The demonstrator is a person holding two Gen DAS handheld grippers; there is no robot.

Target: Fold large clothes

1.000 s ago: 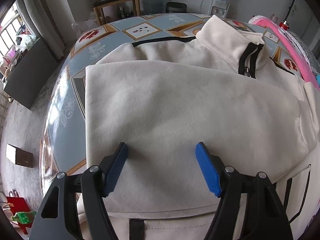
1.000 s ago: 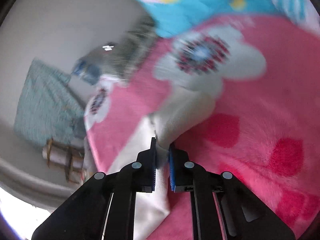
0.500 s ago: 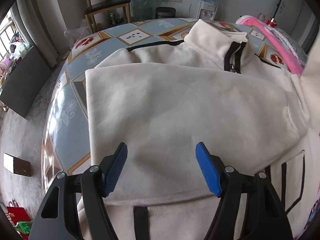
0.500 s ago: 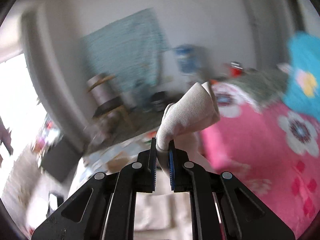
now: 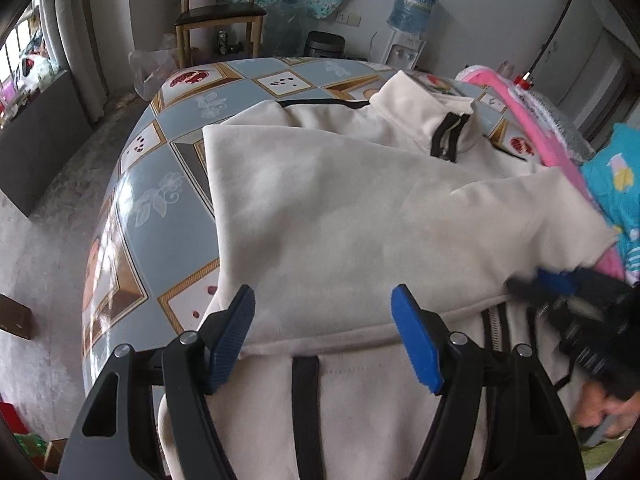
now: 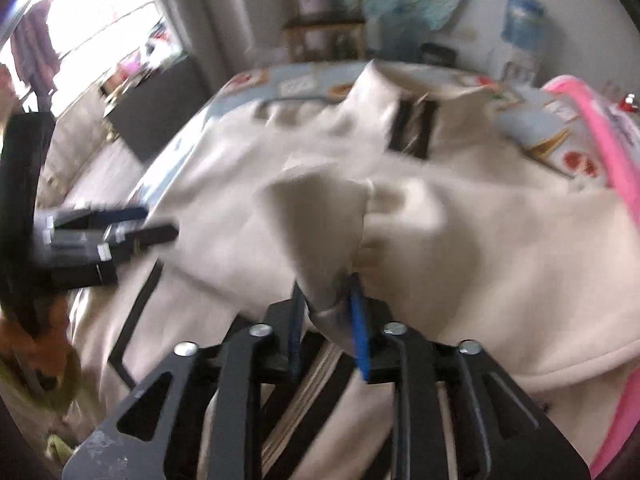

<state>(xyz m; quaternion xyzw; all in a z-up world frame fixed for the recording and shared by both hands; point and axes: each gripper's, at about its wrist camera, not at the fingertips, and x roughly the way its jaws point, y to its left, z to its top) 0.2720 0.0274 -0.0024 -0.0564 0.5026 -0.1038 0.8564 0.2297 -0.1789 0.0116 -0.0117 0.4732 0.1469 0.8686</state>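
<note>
A cream zip jacket (image 5: 328,216) with black trim lies front-up on the patterned table, collar at the far side; it also shows in the right wrist view (image 6: 460,216). Its left sleeve is folded across the chest. My left gripper (image 5: 322,320) is open and empty, hovering over the lower chest. My right gripper (image 6: 326,320) is shut on the cuff of the right sleeve (image 6: 320,232) and holds it over the jacket's front. The right gripper also shows, blurred, in the left wrist view (image 5: 560,280), at the end of the sleeve (image 5: 552,216) laid across the body.
The table (image 5: 168,184) has a blue and gold tile pattern, with its left edge dropping to the floor. A pink blanket (image 5: 532,128) and a blue cloth (image 5: 616,184) lie at the right. A chair (image 5: 216,20) and a water dispenser (image 5: 412,12) stand behind.
My right gripper has swung the sleeve from over the pink blanket in across the jacket's front. The left gripper has stayed open and drawn back a little.
</note>
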